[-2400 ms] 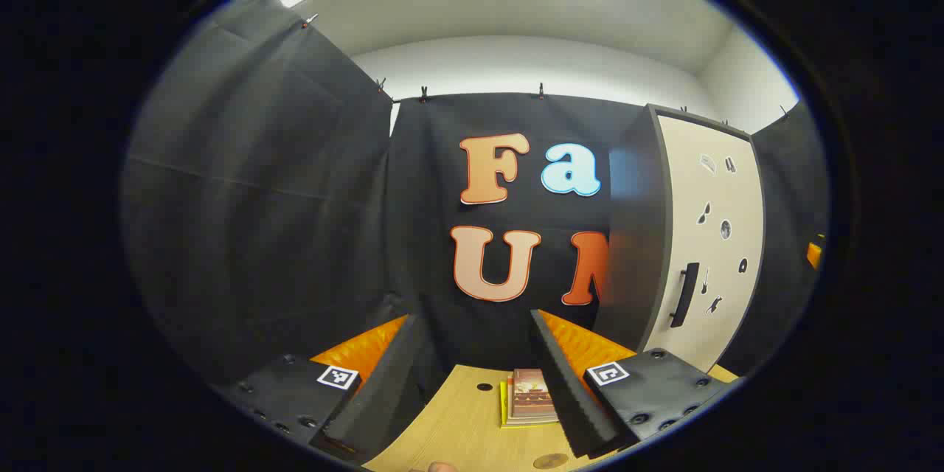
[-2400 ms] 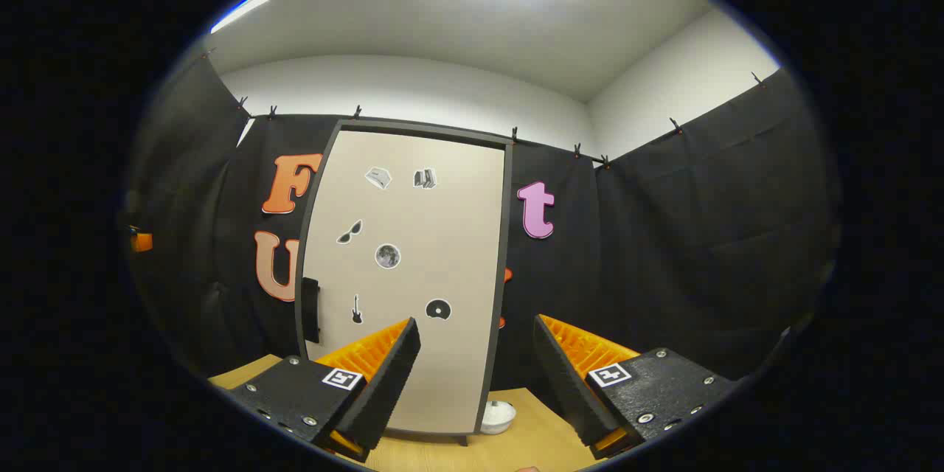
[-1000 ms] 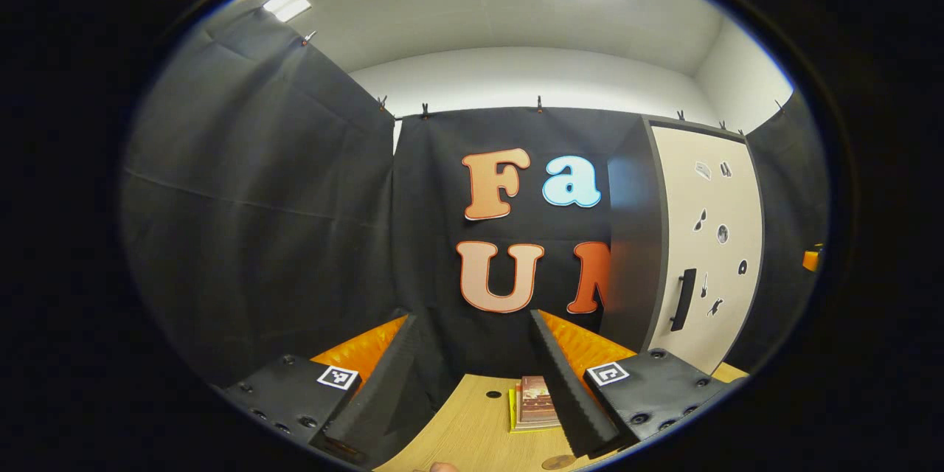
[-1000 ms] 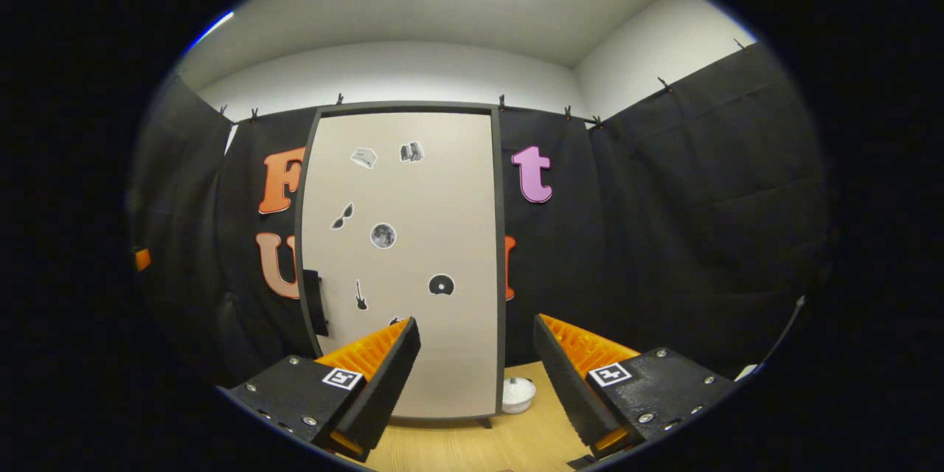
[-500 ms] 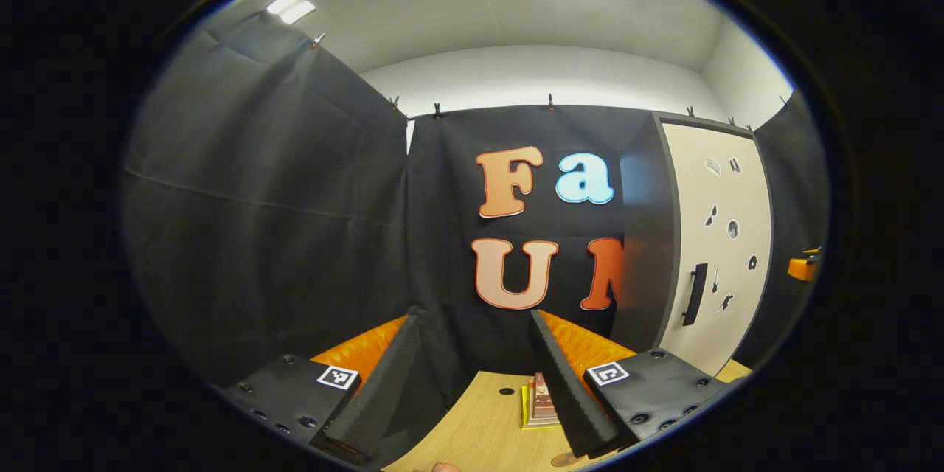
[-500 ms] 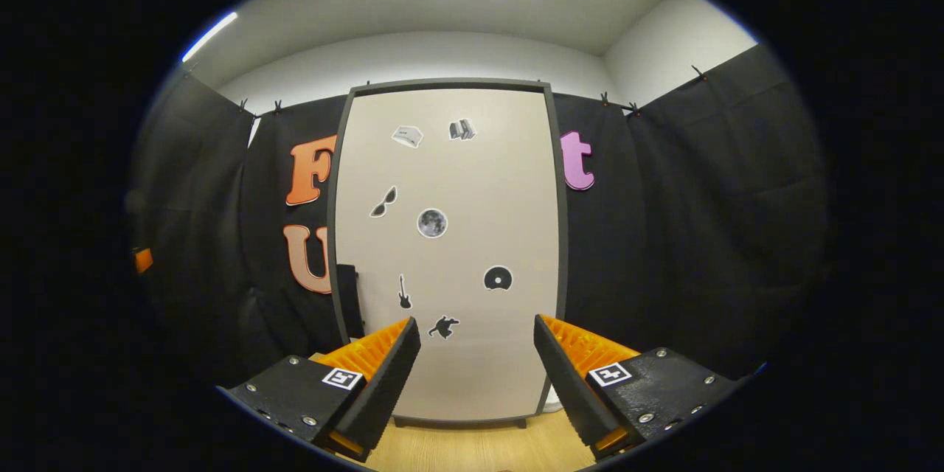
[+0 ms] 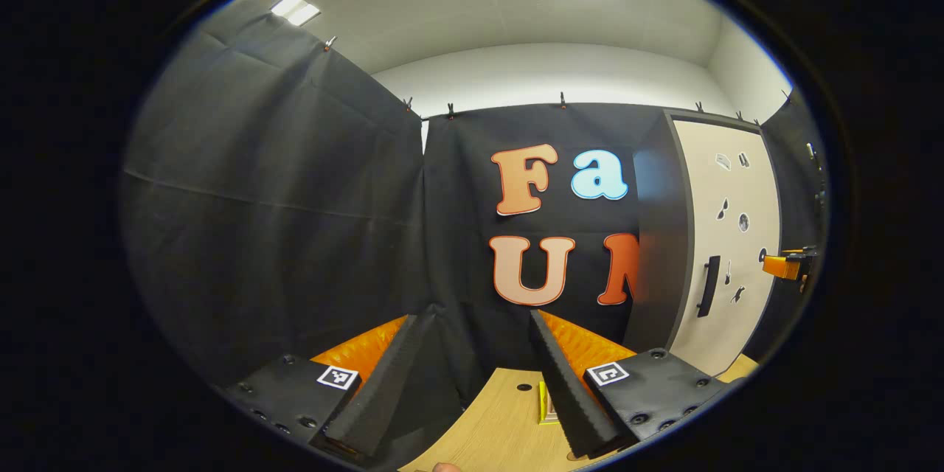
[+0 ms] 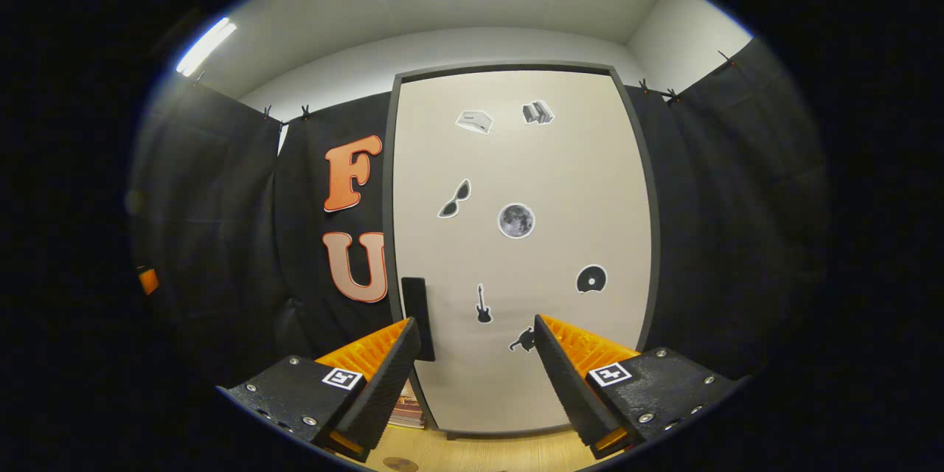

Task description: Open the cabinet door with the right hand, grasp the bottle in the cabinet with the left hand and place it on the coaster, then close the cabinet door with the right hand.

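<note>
**Ana:** Where is the cabinet door (image 8: pixel 520 251) right now?

**Ben:** It is shut. In the right gripper view it stands straight ahead of the right gripper (image 8: pixel 476 369). It has little stickers on it.

**Ana:** And the handle (image 8: pixel 418 318)?

**Ben:** The handle is a dark bar on the left edge of the door. It stands up and down. It sits just above the tip of the gripper's left finger, so it is a bit to the left of the gap, not in the middle.

**Ana:** Are the fingers closed?

**Ben:** No. They are spread wide apart and hold nothing. I think the gripper must slide left so the bar comes between them.

**Ana:** What about the left gripper (image 7: pixel 476 376)?

**Ben:** Its fingers are spread apart too, with nothing in them. In the left gripper view the cabinet (image 7: pixel 708 243) is off to the right. The right gripper is nearer the door.

**Ana:** Where is the bottle?

**Ben:** I think it is behind the shut door, so I cannot see it. A small brown disc (image 8: pixel 400 464) lies on the table (image 8: pixel 479 453) below. It may be the coaster, but I cannot tell.
</note>
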`<state>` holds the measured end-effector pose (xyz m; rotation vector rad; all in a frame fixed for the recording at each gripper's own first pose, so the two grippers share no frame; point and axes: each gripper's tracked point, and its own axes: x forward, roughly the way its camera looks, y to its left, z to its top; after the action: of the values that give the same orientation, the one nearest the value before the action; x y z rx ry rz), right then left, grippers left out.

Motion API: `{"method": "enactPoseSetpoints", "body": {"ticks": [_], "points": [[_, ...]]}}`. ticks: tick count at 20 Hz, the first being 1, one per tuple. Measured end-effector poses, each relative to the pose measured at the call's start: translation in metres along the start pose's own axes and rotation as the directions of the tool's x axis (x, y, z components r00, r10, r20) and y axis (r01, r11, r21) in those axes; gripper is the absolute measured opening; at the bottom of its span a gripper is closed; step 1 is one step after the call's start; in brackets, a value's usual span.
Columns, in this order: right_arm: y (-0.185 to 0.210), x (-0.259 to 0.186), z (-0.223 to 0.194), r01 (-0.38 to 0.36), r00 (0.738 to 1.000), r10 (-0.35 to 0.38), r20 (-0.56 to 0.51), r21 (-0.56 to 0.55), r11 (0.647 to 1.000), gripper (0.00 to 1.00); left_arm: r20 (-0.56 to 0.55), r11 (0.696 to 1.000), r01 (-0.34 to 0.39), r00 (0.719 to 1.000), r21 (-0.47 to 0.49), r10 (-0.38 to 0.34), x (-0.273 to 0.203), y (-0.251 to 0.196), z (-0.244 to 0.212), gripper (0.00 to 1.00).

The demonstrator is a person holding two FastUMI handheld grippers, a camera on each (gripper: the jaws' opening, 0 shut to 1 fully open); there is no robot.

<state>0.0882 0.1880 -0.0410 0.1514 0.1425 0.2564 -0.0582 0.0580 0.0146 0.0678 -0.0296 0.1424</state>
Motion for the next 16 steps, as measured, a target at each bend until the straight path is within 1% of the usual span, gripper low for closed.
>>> {"method": "enactPoseSetpoints", "body": {"ticks": [4,8,12,14,16], "points": [[0.015,0.027,-0.003,0.016,1.000,-0.016,0.010,-0.018,1.000,0.95,-0.014,1.000,-0.016,1.000,0.004,0.016,-0.003,0.009,-0.007,0.97],[0.038,0.054,-0.012,-0.006,1.000,0.006,-0.002,-0.002,1.000,0.96,-0.022,0.999,-0.042,0.999,0.000,0.042,-0.004,0.021,-0.011,0.97],[0.057,0.079,-0.031,-0.019,0.999,0.018,-0.038,-0.022,1.000,0.95,-0.031,0.997,-0.071,0.997,0.008,0.071,-0.005,0.034,-0.015,0.97],[0.063,0.090,-0.041,-0.026,0.998,0.025,-0.060,-0.024,0.999,0.92,-0.036,0.996,-0.084,0.996,0.020,0.085,-0.005,0.039,-0.018,0.97],[0.067,0.099,-0.049,-0.025,0.997,0.022,-0.075,-0.031,0.999,0.86,-0.042,0.995,-0.093,0.995,0.031,0.095,-0.006,0.043,-0.021,0.97]]}}
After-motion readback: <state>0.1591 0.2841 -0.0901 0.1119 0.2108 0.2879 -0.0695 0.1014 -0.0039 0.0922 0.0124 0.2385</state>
